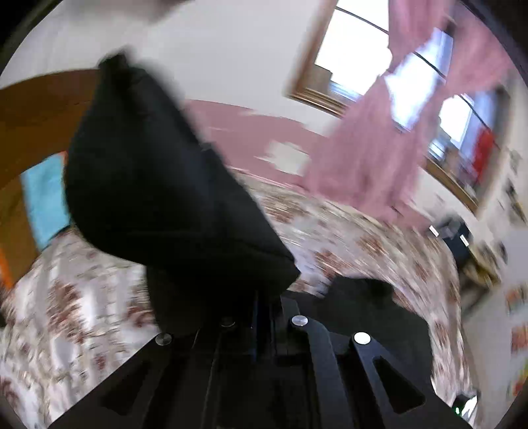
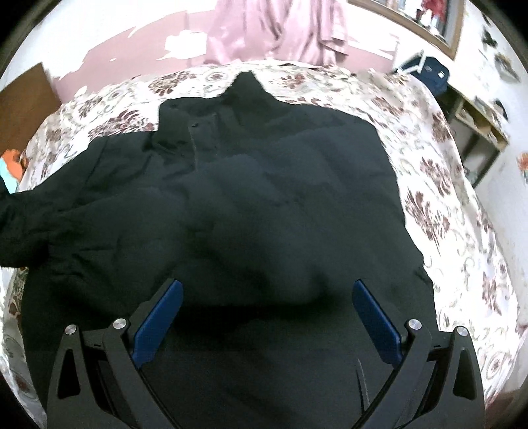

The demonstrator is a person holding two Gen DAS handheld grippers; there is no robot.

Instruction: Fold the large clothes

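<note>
- A black jacket (image 2: 231, 204) is seen spread across a bed (image 2: 445, 184) covered in a floral sheet, its collar (image 2: 247, 85) pointed at the far edge near the pink curtain (image 2: 274, 29) and its hem lying beneath the right claw (image 2: 267, 316).
- The long axis of the jacket is judged to run from hem to collar, straight away from the right wrist camera; one sleeve (image 2: 23, 211) is thrown out to the left, crosswise to that axis.
- The right claw is held wide open above the hem, nothing being gripped between its blue pads (image 2: 158, 323).
- The left claw (image 1: 260, 313) is shown clamped on a fold of black cloth (image 1: 158, 184), which is lifted clear of the bed; the view is heavily blurred.
- A slip is considered the main risk: the thick padded cloth could be pulled from the closed left claw by its own weight.
- A crooked fold is also thought possible, since the hem is not pinned down by the open right claw.
</note>
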